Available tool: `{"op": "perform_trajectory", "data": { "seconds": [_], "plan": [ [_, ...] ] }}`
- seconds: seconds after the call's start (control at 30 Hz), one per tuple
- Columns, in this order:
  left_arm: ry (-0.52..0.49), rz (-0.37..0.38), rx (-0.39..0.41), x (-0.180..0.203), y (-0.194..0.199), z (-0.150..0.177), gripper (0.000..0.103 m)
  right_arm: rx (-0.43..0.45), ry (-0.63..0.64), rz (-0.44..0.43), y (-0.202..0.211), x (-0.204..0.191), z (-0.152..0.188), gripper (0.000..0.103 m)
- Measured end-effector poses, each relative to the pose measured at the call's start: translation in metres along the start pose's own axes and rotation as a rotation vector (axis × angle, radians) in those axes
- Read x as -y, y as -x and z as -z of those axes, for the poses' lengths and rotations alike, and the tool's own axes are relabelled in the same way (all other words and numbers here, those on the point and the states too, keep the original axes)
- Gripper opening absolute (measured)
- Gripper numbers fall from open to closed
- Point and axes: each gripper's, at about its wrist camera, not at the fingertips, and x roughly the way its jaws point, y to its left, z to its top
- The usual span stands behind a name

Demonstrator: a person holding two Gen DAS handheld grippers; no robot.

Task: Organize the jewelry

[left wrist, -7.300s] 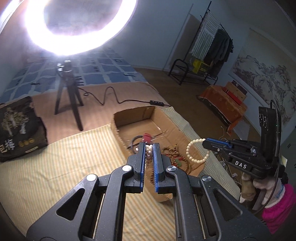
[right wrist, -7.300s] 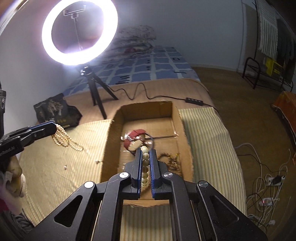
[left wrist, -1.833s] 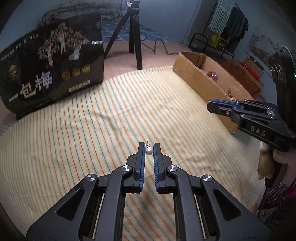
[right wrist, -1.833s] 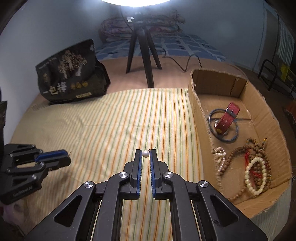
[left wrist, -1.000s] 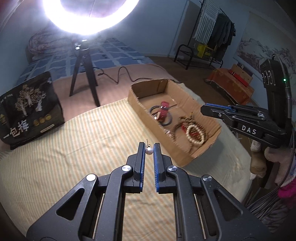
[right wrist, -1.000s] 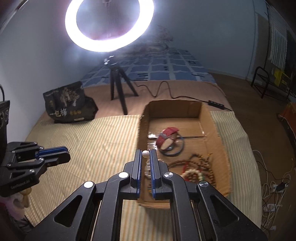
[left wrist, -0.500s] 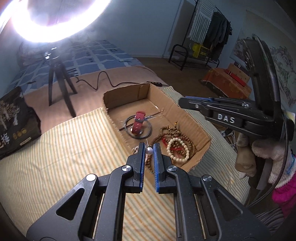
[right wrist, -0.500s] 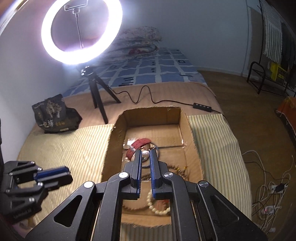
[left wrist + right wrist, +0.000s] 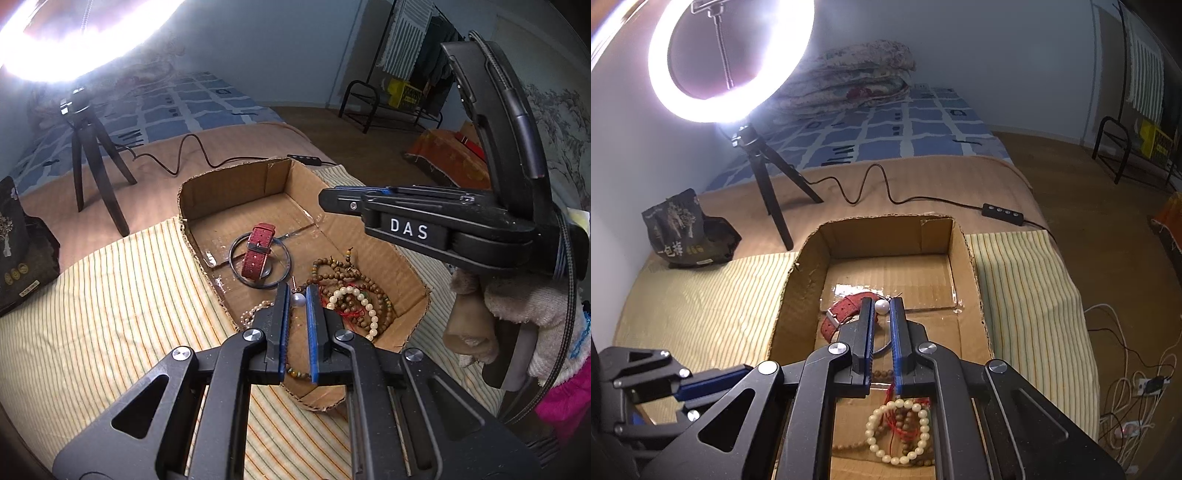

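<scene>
- Holding one pearl earring [image 9: 298,300] in your left gripper [image 9: 296,295], jaws clamped, above the cardboard box [image 9: 416,295] near its front rim.
- Your right gripper [image 9: 882,306] pinches a second pearl earring [image 9: 881,306] over the red strap [image 9: 846,309], clear floor beyond.

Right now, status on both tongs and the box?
Left tongs shut on small white pearl earring. Right tongs shut on second pearl earring. Both over brown cardboard box. Nothing blocking.
</scene>
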Motion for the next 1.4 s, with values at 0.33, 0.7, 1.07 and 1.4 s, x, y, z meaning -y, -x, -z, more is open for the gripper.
{"op": "perform_trajectory", "data": {
  "seconds": [0.33,0.7,1.07,1.4],
  "plan": [
    [-0.01,-0.003,0.001,0.004,-0.001,-0.001,0.007,-0.005,-0.003,0.01,-0.003,0.003,0.0,0.007],
    [-0.048,-0.032,0.039,0.01,0.004,0.001,0.058,0.032,-0.025,0.07,0.004,0.007,-0.001,0.06],
    [-0.049,-0.034,0.057,0.013,0.015,0.003,0.068,0.043,-0.036,0.116,0.015,0.005,-0.004,0.071],
    [-0.063,-0.039,0.089,0.019,0.044,0.008,0.068,0.071,-0.036,0.129,0.042,-0.005,-0.004,0.071]
  ]
}}
